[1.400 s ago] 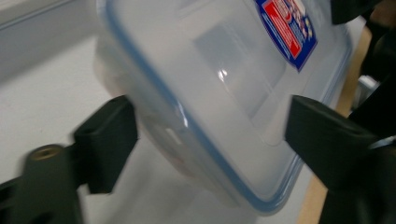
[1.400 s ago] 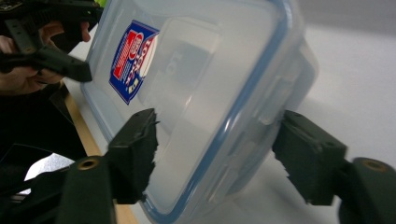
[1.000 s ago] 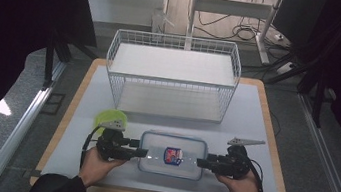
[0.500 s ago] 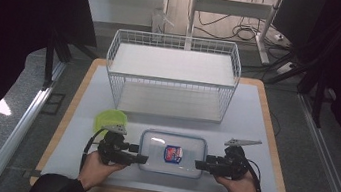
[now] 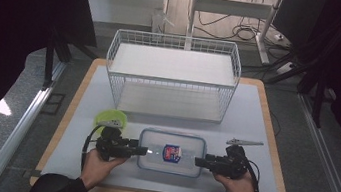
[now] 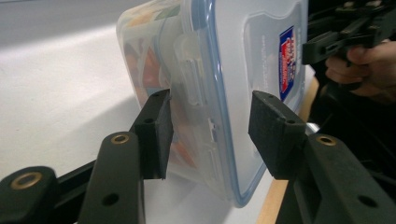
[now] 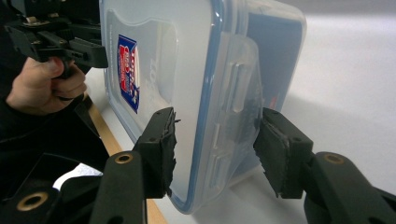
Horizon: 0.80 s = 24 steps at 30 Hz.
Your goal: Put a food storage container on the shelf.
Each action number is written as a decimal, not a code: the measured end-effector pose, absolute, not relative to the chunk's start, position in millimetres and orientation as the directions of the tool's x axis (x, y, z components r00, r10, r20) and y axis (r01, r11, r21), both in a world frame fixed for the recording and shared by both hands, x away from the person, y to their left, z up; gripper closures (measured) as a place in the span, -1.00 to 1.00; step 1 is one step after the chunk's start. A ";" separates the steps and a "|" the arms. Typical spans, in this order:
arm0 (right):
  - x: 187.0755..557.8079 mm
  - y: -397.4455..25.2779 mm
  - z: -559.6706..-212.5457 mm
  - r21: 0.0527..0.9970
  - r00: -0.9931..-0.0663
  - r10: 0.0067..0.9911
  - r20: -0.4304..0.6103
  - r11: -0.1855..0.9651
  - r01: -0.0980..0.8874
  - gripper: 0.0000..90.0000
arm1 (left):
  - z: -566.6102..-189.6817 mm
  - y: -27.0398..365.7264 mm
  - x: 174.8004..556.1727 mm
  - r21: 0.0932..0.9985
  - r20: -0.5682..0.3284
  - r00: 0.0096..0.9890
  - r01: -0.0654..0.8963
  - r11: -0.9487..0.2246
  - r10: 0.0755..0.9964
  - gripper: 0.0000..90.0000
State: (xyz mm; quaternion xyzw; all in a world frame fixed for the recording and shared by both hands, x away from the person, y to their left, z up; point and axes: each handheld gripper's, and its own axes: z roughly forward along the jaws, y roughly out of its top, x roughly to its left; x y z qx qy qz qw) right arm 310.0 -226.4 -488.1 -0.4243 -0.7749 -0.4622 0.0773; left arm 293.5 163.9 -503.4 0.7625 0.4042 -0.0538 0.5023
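Clear lidded container (image 5: 171,152) lies flat at the table's (image 5: 257,113) 6 o'clock edge. Left gripper (image 5: 141,150) sits at its 9 o'clock end, right gripper (image 5: 199,162) at its 3 o'clock end. Both jaw pairs stand apart, straddling the end latches without clamping. Wire basket (image 5: 171,73) stands at 12 o'clock.

White wire basket (image 5: 171,76) at the table's (image 5: 266,119) far side, green round object (image 5: 111,117) — front left, white mat (image 5: 80,113).

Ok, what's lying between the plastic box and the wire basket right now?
Nothing: in the high view the stretch of white mat between the plastic box and the wire basket is bare.
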 end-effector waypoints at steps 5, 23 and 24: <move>309.4 -225.7 -484.8 0.672 -0.632 0.592 0.499 0.196 0.714 0.10 | -498.3 162.9 293.3 0.738 -0.471 0.670 0.656 -0.161 0.573 0.13; 331.3 -214.6 -440.0 0.755 -0.696 0.558 0.452 0.176 0.632 0.10 | -453.4 176.3 301.2 0.801 -0.398 0.694 0.582 -0.142 0.600 0.15; 333.5 -213.6 -436.6 0.759 -0.699 0.556 0.449 0.177 0.627 0.10 | -450.9 177.1 302.2 0.804 -0.395 0.695 0.578 -0.140 0.601 0.15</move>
